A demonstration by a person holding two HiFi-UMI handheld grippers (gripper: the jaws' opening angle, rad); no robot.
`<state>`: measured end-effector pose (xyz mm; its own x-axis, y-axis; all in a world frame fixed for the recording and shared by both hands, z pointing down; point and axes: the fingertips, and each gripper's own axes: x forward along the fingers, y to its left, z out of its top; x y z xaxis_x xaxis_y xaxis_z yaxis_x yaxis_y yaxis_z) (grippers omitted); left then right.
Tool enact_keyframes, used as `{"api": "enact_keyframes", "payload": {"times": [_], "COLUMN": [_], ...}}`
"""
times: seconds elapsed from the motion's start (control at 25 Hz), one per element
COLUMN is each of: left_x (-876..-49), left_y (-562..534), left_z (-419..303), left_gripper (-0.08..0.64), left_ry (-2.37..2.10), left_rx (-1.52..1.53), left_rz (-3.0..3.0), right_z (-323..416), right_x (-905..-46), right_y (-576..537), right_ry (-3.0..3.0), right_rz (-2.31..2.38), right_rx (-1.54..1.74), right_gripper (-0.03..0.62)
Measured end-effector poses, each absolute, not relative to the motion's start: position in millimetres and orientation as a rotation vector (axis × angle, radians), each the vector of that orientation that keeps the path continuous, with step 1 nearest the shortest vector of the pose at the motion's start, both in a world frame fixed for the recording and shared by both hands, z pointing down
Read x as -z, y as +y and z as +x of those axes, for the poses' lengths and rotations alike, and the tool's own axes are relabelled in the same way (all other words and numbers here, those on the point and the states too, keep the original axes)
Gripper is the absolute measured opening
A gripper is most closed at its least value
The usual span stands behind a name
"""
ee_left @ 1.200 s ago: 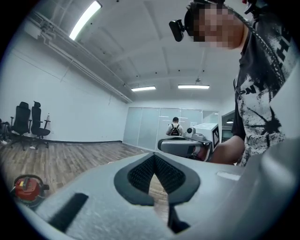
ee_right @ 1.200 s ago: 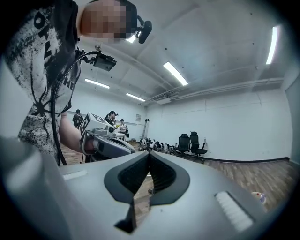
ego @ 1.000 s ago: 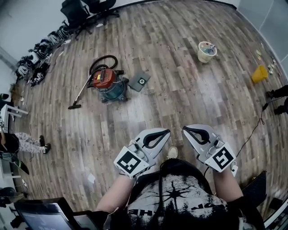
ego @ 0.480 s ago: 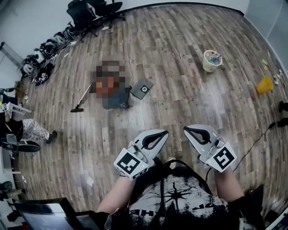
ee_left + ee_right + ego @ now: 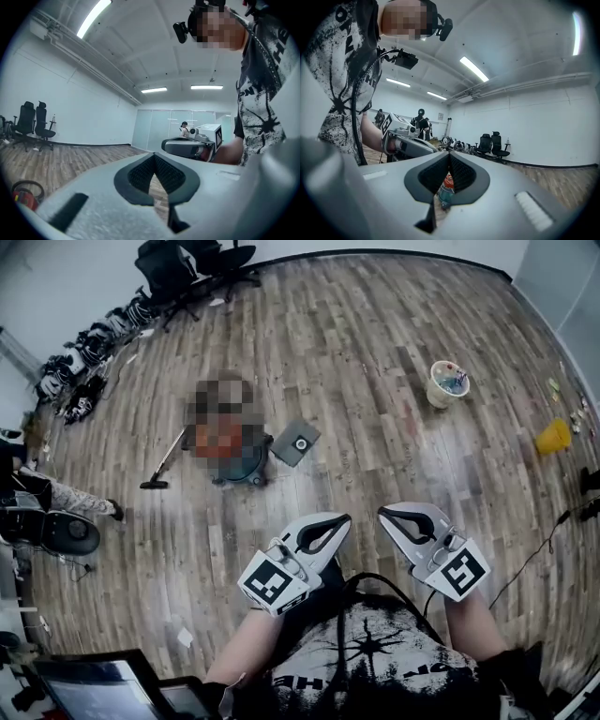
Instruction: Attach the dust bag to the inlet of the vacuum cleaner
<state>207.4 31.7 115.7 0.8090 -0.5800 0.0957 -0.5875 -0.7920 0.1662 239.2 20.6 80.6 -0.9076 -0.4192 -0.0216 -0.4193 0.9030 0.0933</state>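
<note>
Floorboards carry the dust bag (image 5: 297, 442) flat beside the vacuum cleaner (image 5: 239, 463). Left tongs (image 5: 339, 521) and right tongs (image 5: 387, 515), clenched empty, may just skid it.

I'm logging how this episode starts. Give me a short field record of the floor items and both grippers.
vacuum cleaner: on the floor, well ahead of the person, partly masked
dust bag: flat beside the vacuum cleaner, not attached
bucket: far off to the right
left gripper: jaws together, empty
right gripper: jaws together, empty
task: not yet begun
</note>
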Motion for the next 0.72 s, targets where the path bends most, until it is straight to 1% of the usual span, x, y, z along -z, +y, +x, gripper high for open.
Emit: {"api": "enact_keyframes", "payload": {"times": [0.4,0.72], "left_x": [-109,-127], "left_y": [-109,-177], "left_z": [151,130], "left_gripper": [0.0,0.0], "left_ry": [-0.85,-0.793], "left_rx": [-0.043,-0.065], "left_rz": [2.822,2.819], "right_z": [178,162], "right_x": [-67,-75], "right_y": [-118,-195], "right_ry": [3.074,3.053], "right_rz": [-0.724,-0.796], "right_rx": [-0.155,-0.152], "right_gripper": [0.005,0.005]}}
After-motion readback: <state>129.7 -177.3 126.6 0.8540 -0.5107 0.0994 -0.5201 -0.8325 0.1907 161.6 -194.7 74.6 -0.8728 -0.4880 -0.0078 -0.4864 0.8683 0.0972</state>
